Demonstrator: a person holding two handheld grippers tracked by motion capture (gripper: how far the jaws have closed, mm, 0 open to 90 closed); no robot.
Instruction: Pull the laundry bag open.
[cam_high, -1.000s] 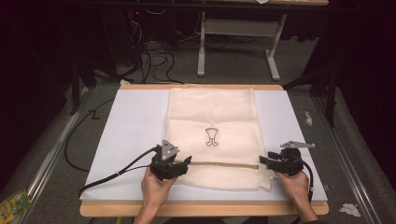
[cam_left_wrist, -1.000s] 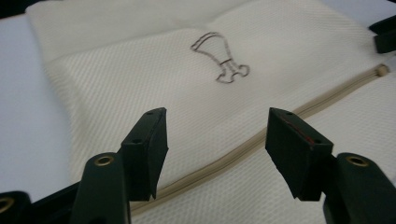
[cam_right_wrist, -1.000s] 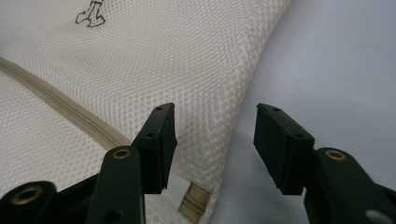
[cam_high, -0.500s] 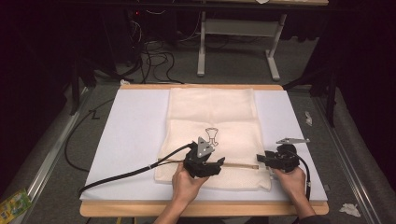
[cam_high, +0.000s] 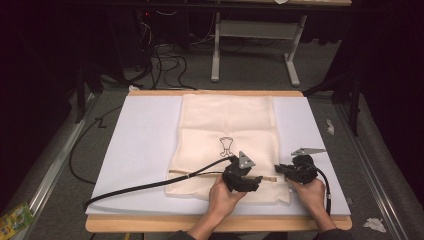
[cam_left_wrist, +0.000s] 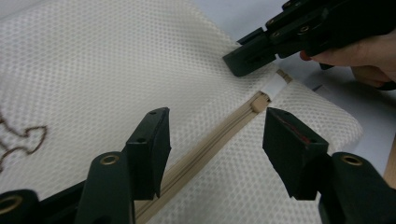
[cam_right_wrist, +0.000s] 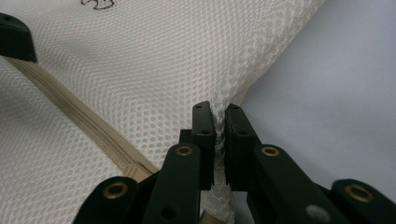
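A cream mesh bag (cam_high: 227, 120) lies flat on a white board (cam_high: 145, 130), with a beige zipper (cam_high: 200, 173) running across its near end. My left gripper (cam_high: 257, 179) hovers over that zipper near its right end. Its jaws are open, and its fingers (cam_left_wrist: 149, 144) straddle the zipper tape (cam_left_wrist: 205, 144). The zipper slider (cam_left_wrist: 260, 100) lies just ahead of them. My right gripper (cam_high: 277, 170) is shut on the mesh at the bag's right edge (cam_right_wrist: 219, 135). The other gripper (cam_left_wrist: 254, 58) pinches the cloth just beyond the slider.
A small dark emblem (cam_high: 226, 145) is printed mid-bag. The left gripper's black cable (cam_high: 150, 186) trails across the board to the left. The board rests on a wooden table (cam_high: 215, 223). Desk legs (cam_high: 216, 45) and cables stand behind; paper scraps (cam_high: 374, 224) lie on the floor at the right.
My left gripper has travelled right along the zipper, from the bag's left edge to close beside the right gripper. The right gripper has stayed at the bag's right edge.
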